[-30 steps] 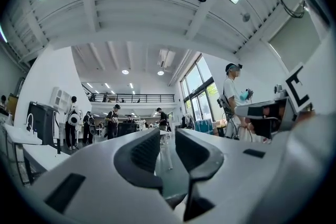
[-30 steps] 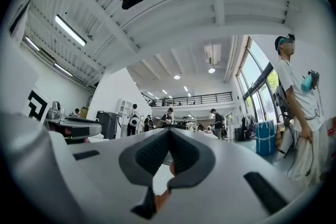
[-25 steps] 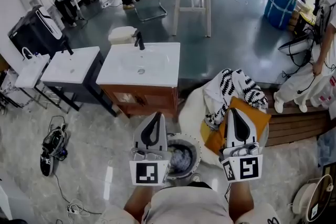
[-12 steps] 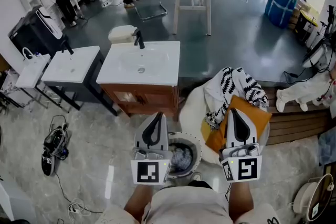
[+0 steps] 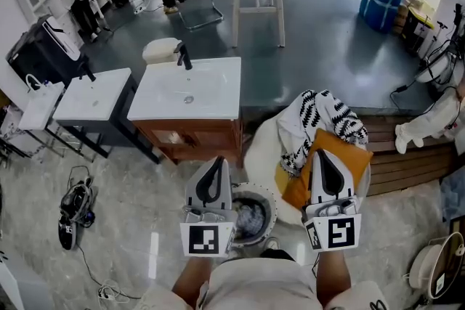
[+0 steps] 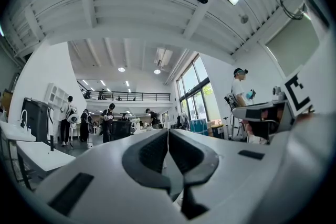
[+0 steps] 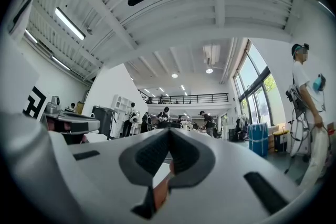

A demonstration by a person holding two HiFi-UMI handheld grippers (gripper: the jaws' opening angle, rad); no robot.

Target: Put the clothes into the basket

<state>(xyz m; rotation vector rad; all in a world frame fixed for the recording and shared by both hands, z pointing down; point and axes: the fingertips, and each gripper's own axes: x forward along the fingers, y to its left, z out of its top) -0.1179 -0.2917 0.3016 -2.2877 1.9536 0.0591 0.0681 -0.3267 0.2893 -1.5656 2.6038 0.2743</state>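
left gripper jaws pressed together, nothing held, right gripper likewise closed and empty

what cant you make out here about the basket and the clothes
Basket: head view, left tool covers its left side; what lies inside is too small to tell.
Orange garment: head view, right tool hides its lower part.
Both tool views: aimed across the room, basket out of frame.

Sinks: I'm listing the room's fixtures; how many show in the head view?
2. One sink tops the wooden cabinet at centre; the other sink tops the dark cabinet left of it. More may be hidden.
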